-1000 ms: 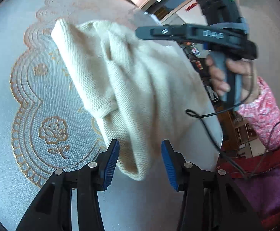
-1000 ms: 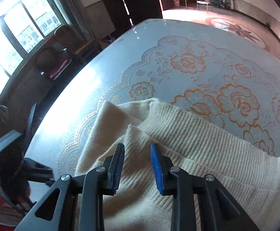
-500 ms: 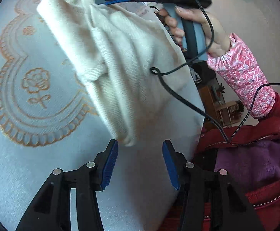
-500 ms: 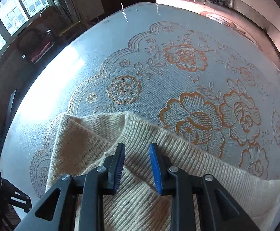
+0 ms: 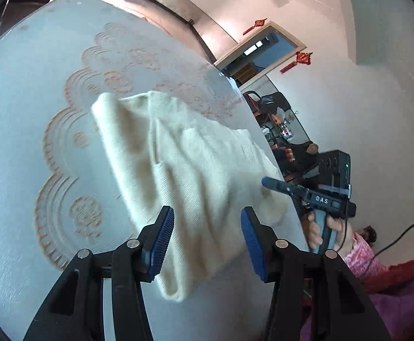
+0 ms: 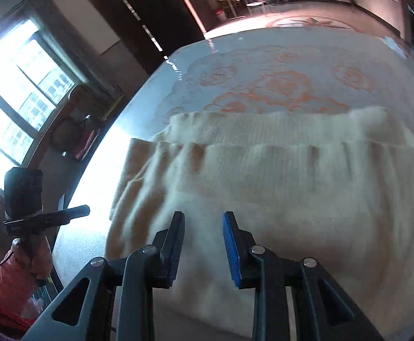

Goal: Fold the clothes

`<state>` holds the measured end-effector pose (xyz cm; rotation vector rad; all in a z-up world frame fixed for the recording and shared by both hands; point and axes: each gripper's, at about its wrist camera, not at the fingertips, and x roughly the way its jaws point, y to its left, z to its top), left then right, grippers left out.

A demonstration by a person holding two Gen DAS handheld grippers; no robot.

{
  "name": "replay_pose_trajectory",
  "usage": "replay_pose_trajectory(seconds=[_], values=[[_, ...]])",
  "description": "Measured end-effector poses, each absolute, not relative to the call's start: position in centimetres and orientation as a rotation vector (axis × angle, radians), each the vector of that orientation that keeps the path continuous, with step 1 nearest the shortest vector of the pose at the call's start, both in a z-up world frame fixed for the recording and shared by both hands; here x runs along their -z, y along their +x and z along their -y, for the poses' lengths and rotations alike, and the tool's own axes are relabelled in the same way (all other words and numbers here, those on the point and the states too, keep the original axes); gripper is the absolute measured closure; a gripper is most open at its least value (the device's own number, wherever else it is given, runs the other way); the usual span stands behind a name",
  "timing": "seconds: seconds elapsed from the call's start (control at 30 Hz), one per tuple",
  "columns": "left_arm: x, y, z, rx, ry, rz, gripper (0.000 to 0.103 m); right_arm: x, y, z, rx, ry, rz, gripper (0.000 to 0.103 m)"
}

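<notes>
- The surface (image 5: 22,119) with its orange flower pattern carries the cream sweater (image 5: 195,170), which now lies in a bunched, half-folded heap near the edge by the person; a moment ago it lay more spread out.
- The right claw (image 6: 202,244) has swung across the sweater. Its jaws stand a little apart, pinching nothing.
- The left claw (image 5: 207,238) has lifted and pulled back. Its jaws are opening, with only the sweater's end lying below them.
- Both claws look free, so the next fold probably needs a new grab.
</notes>
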<state>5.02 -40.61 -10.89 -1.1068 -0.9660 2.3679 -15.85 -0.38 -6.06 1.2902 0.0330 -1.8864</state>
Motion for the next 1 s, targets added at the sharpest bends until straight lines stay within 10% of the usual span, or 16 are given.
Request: replay_pose_trajectory(seconds=[0.47,1.0], values=[[9.6,-13.4,19.6,-2.398,-1.317,0.418,0.048,10.4,-24.6,-27.8,1.997,1.504,0.606,0.073],[13.3,-15.5,13.0,-2.642,-1.258,0.022,0.043,15.8,-33.2,-21.6,1.271,1.521,0.472,0.073]])
